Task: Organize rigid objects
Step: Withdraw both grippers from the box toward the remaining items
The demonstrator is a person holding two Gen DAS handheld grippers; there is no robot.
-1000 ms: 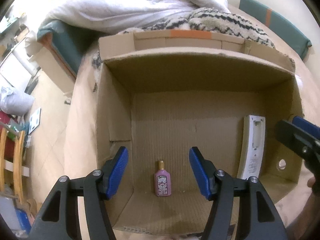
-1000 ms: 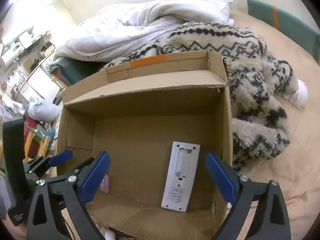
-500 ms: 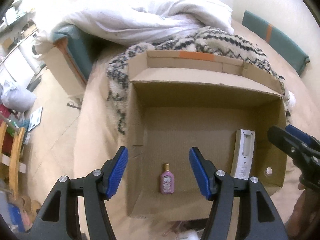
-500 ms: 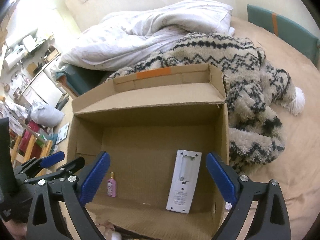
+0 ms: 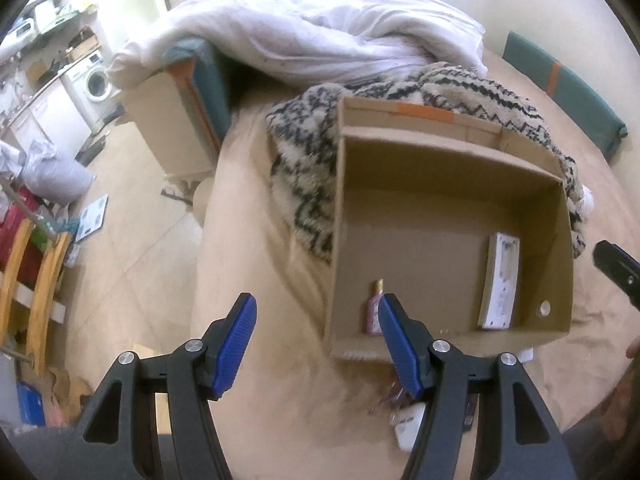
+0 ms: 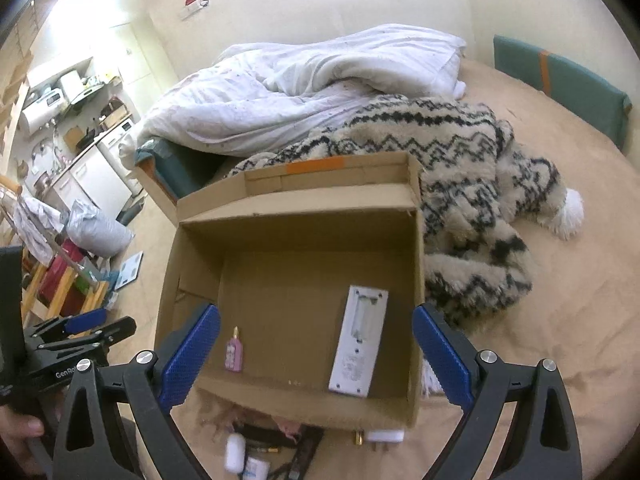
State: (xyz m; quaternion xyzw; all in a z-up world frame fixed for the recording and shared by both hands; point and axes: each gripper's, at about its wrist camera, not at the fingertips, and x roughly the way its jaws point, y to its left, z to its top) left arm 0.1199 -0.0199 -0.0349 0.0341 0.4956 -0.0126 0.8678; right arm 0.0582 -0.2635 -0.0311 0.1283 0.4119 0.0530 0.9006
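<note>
An open cardboard box (image 5: 448,152) (image 6: 296,212) sits on the tan bed. Inside lie a small pink perfume bottle (image 5: 373,314) (image 6: 233,350) at the near left and a white remote, back side up (image 5: 500,280) (image 6: 358,340), at the right. My left gripper (image 5: 316,344) is open and empty, near the box's front left corner. My right gripper (image 6: 316,352) is open and empty, above the box's front edge. Small loose items lie in front of the box: a white case (image 6: 235,453), a white adapter (image 6: 384,436) and dark things (image 6: 280,440); a white object (image 5: 410,426) shows there too.
A black-and-cream patterned blanket (image 6: 460,160) lies behind and right of the box, and a white duvet (image 6: 304,84) behind that. The bed's left edge (image 5: 204,240) drops to a tiled floor with clutter. A teal headboard (image 6: 560,80) stands at the far right.
Both grippers have pulled back and risen away from the box, which now looks smaller. The left view has swung left. Loose items in front of the box have come into view.
</note>
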